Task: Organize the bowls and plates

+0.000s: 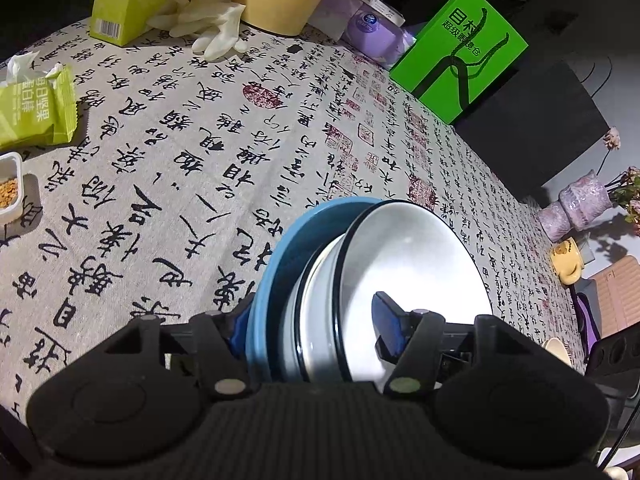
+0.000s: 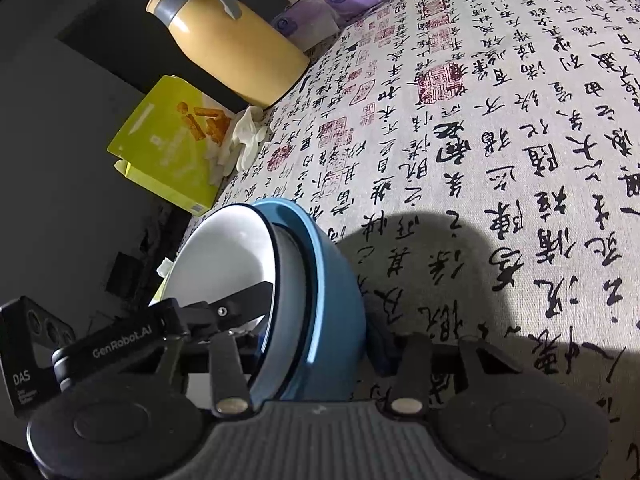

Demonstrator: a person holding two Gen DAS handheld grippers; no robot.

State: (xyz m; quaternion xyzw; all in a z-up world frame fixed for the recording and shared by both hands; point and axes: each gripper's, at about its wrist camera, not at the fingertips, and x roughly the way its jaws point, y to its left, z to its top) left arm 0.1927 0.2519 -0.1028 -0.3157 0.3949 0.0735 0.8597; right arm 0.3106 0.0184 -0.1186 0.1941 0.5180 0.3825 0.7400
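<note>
**Bowl stack held by both claws above the surface**

Bowl stack: white bowl (image 1: 416, 256) with dark rim nested in blue bowl (image 1: 276, 276), tilted on edge. Left claw (image 1: 316, 328) clamps the stack's rim, one blue pad (image 1: 386, 324) inside the white bowl, the other behind the blue wall. Right claw (image 2: 316, 332) grips the opposite rim likewise; left unit, visible there, reads "GenRobot.AI" and "DAS". Below: calligraphy-print surface (image 1: 168, 152). Further out: green bag (image 1: 460, 56) with Chinese lettering, yellow jug (image 2: 232, 44), snack box (image 2: 168, 140).
</note>
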